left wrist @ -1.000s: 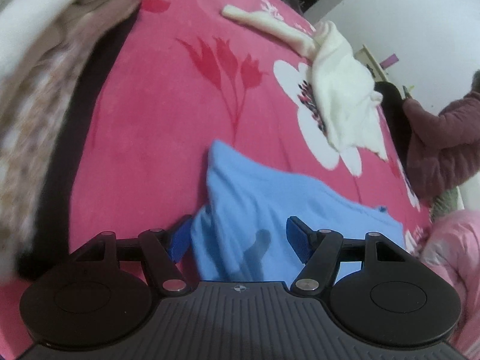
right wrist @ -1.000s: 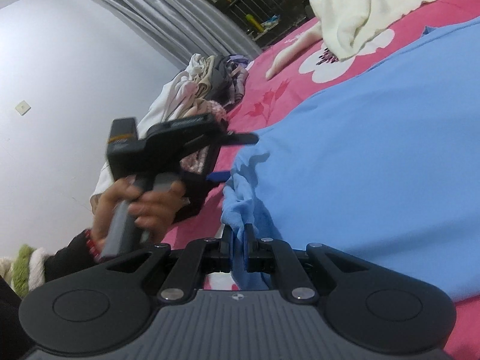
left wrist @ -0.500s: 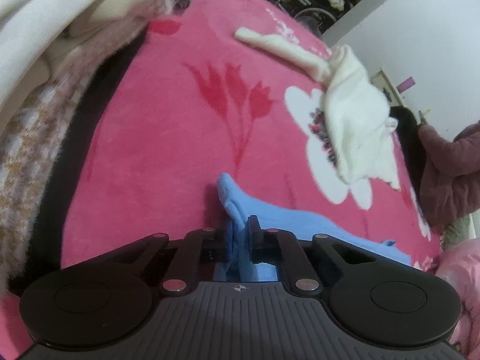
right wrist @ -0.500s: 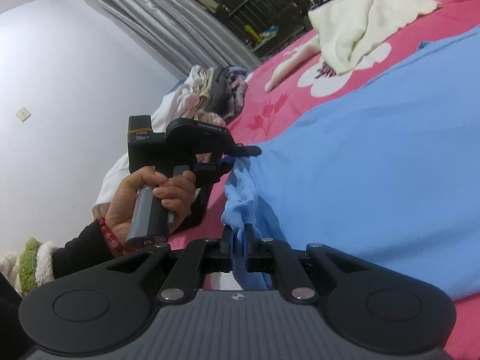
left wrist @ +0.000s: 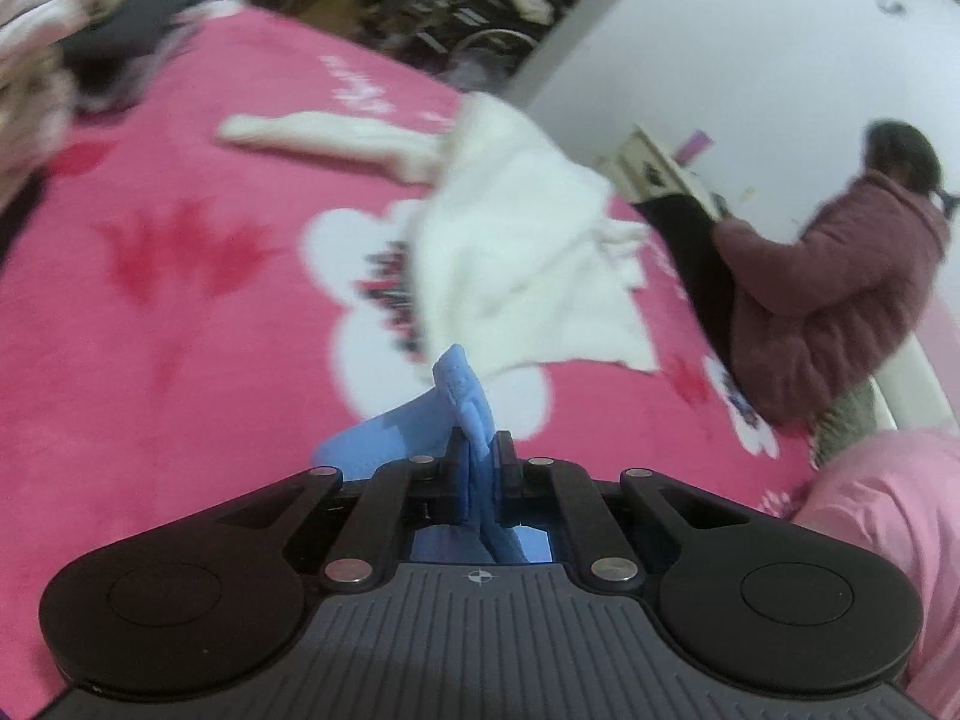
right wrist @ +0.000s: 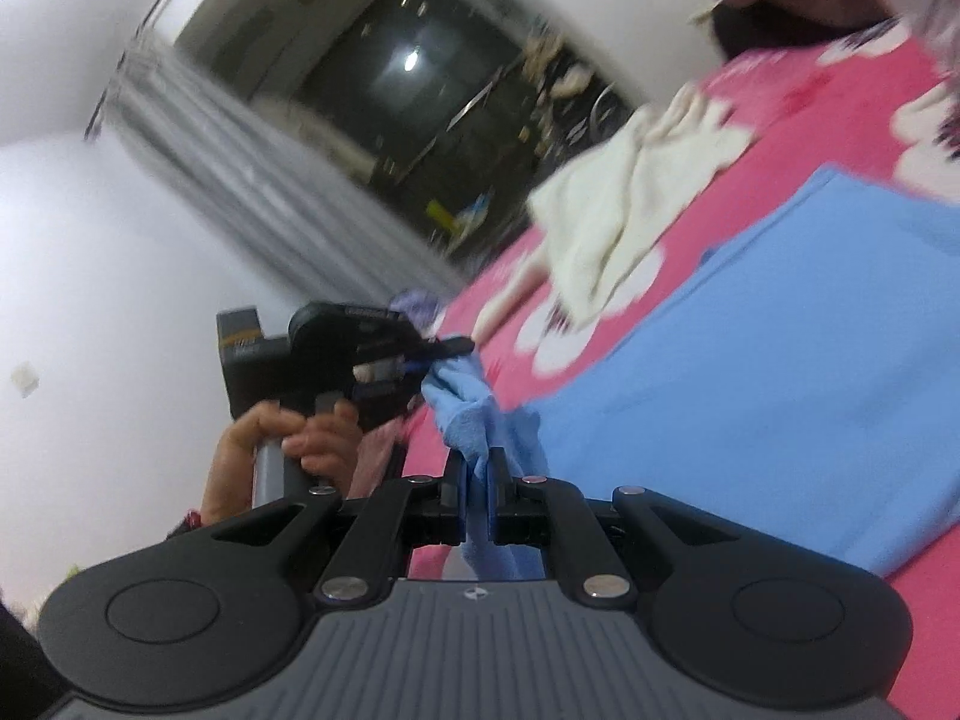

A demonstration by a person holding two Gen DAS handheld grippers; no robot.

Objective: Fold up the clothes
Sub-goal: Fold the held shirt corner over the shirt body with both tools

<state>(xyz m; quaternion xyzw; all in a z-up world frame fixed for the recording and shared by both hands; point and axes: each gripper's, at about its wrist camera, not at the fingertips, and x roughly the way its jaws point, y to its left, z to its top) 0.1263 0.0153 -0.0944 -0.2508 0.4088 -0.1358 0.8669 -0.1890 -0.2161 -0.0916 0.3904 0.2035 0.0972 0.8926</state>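
A light blue garment [right wrist: 750, 372] lies spread on the pink flowered blanket [left wrist: 150, 324]. My left gripper [left wrist: 479, 450] is shut on a bunched edge of this blue garment [left wrist: 462, 396], held up off the blanket. Another part of the same edge is pinched in my right gripper [right wrist: 477, 468], which is shut too. In the right wrist view the left gripper [right wrist: 447, 354], held by a hand [right wrist: 270, 444], grips the cloth a short way ahead. Both views are blurred by motion.
A cream white garment [left wrist: 516, 252] lies crumpled on the blanket beyond the blue one. A pile of clothes [left wrist: 54, 48] sits at the far left. A person in a maroon fleece jacket [left wrist: 840, 294] stands by the bed's right side. Pink bedding [left wrist: 888, 516] is near right.
My left gripper went from open over the blue garment to shut on its edge. Both grippers then lifted that edge up off the blanket, and the views tilted upward.
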